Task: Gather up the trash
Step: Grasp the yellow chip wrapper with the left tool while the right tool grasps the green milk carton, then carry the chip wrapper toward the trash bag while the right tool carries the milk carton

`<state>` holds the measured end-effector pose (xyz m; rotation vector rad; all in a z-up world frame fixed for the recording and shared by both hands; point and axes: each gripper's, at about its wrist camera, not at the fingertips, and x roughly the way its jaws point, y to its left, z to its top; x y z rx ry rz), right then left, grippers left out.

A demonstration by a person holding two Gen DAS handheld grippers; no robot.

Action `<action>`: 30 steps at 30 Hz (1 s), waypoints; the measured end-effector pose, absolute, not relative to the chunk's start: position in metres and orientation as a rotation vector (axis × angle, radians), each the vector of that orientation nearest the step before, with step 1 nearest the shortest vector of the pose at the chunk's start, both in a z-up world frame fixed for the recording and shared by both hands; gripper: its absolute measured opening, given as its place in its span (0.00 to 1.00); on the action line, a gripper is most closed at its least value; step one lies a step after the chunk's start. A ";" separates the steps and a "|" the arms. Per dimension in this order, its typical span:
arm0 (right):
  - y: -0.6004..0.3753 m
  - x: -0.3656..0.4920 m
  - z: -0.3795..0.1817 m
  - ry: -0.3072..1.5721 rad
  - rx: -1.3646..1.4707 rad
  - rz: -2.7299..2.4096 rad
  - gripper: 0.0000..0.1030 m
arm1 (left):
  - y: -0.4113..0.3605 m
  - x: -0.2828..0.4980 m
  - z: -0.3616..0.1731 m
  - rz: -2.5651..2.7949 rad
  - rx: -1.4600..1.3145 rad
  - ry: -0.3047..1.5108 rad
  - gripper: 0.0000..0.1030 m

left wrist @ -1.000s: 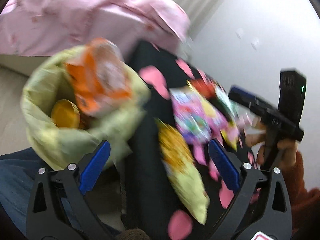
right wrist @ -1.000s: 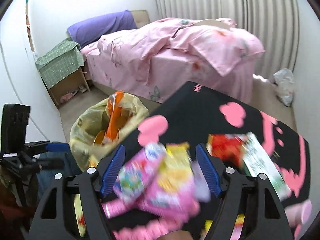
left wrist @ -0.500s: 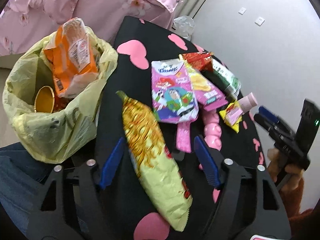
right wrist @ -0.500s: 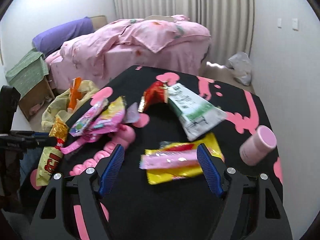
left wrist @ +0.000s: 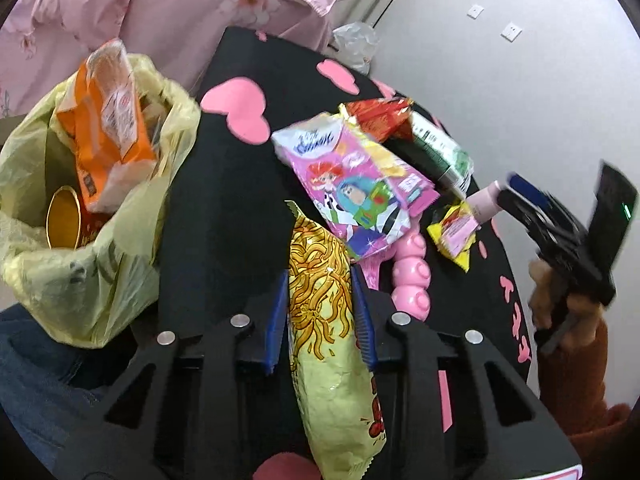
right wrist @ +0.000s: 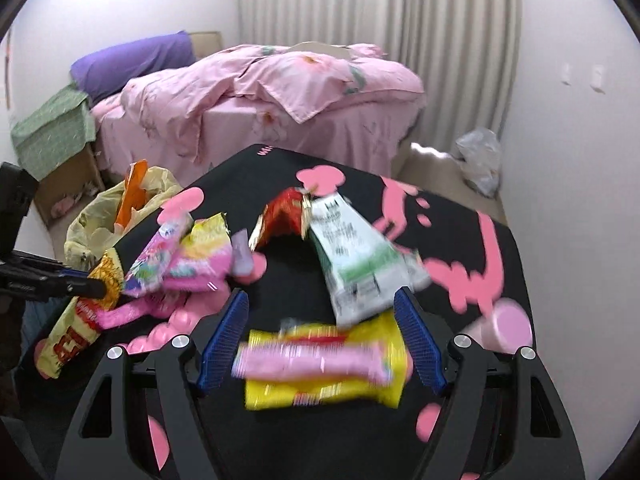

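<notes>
My left gripper (left wrist: 320, 300) is shut on a yellow noodle snack bag (left wrist: 328, 328) lying on the black table with pink hearts (left wrist: 224, 208). The same bag shows in the right wrist view (right wrist: 80, 320). A yellow trash bag (left wrist: 80, 248) hangs at the table's left edge, holding an orange packet (left wrist: 108, 128) and a gold can (left wrist: 64, 216). My right gripper (right wrist: 320, 340) is open, its fingers on either side of a yellow and pink wrapper (right wrist: 320, 364) on the table.
Other wrappers lie mid-table: a pink cartoon packet (left wrist: 352, 192), a red packet (right wrist: 284, 212), a white and green pouch (right wrist: 352, 260). A pink cup (right wrist: 508, 324) and pink bead toy (left wrist: 412, 280) lie near. A pink bed (right wrist: 260, 104) stands behind.
My left gripper has swung from the trash bag to the noodle snack bag and closed on it. My right gripper has moved over the yellow and pink wrapper, still open.
</notes>
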<state>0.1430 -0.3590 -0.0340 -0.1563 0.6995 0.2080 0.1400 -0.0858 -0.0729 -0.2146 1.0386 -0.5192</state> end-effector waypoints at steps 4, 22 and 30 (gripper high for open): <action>-0.354 0.201 -0.036 0.769 -0.222 0.244 0.69 | -0.091 0.144 -0.067 -0.515 -0.206 1.003 0.28; -0.353 0.228 -0.056 0.994 -0.184 0.271 0.49 | -0.091 0.155 -0.077 -0.536 -0.217 1.003 0.31; -0.371 0.134 -0.041 0.890 -0.124 0.191 0.49 | -0.090 0.152 -0.077 -0.524 -0.231 1.006 0.31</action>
